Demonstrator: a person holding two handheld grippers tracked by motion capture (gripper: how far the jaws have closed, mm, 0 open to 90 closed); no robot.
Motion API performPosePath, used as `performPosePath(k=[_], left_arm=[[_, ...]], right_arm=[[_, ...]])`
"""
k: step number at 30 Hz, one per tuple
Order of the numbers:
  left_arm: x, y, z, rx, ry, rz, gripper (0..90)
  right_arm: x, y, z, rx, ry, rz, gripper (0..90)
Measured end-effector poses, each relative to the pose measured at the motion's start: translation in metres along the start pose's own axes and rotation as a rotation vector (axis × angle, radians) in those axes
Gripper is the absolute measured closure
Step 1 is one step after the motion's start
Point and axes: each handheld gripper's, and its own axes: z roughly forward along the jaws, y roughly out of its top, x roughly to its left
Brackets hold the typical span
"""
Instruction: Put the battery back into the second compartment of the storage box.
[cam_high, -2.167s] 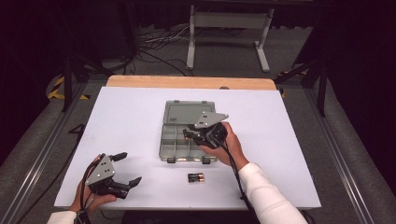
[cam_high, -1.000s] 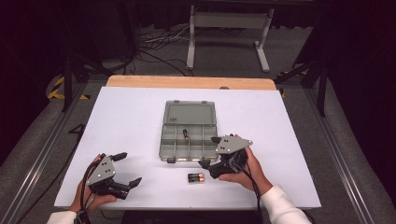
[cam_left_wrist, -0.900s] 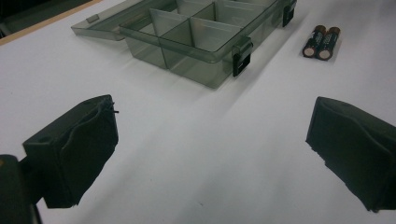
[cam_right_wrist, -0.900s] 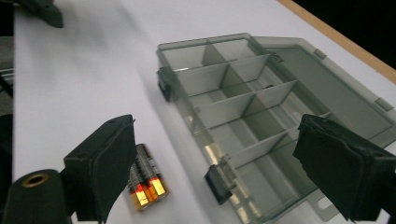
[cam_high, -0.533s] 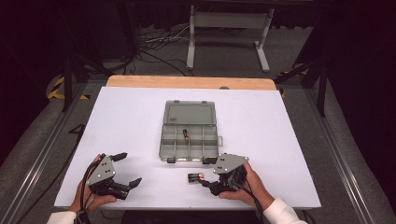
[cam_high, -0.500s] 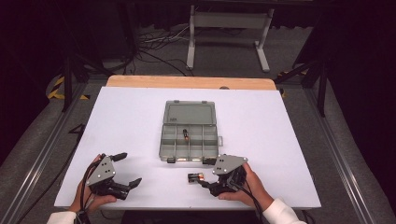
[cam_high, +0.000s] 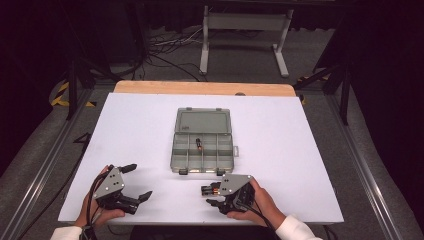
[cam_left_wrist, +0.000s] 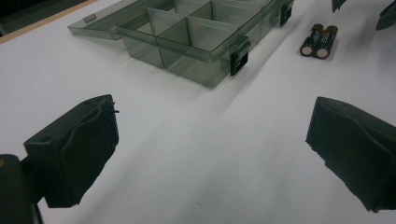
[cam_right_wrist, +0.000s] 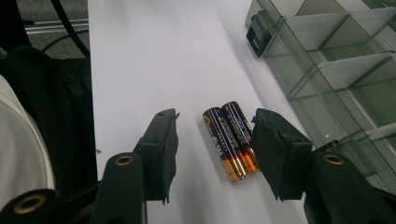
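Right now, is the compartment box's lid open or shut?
Open. The compartment box has its lid folded flat back on the table, dividers exposed, and one battery lies in a middle compartment.

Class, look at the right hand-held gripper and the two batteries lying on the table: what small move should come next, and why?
Probably finish closing. The right hand-held gripper brackets the two batteries lying side by side on the table; its jaws have just been closing, but a gap shows on one side, so nothing is gripped yet. One battery already lies in the open case.

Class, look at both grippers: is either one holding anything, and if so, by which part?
Nothing is held. The right gripper has been closing around two batteries without pressing them; the left gripper is open.
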Motion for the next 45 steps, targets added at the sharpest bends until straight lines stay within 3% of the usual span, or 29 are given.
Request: performPosePath(k=[8,22,27,33,45], left_arm=[[0.000,0.000,0.000,0.000,-0.003,-0.003,2.7],[0.000,0.000,0.001,0.007,-0.006,0.002,2.8],[0.000,0.000,0.001,0.005,-0.005,0.001,2.9],[0.000,0.000,0.001,0.009,-0.009,0.003,2.9],[0.000,0.000,0.000,0.006,-0.005,0.004,2.9]], right_arm=[[0.002,-0.001,0.014,0.042,0.023,-0.013,54.5],[-0.001,-0.003,0.017,0.058,0.016,-0.012,56.0],[0.001,-0.003,0.022,0.077,0.048,-0.020,62.9],[-0.004,-0.005,0.022,0.082,0.115,0.038,76.4],[-0.003,-0.004,0.018,0.070,0.098,0.033,77.8]])
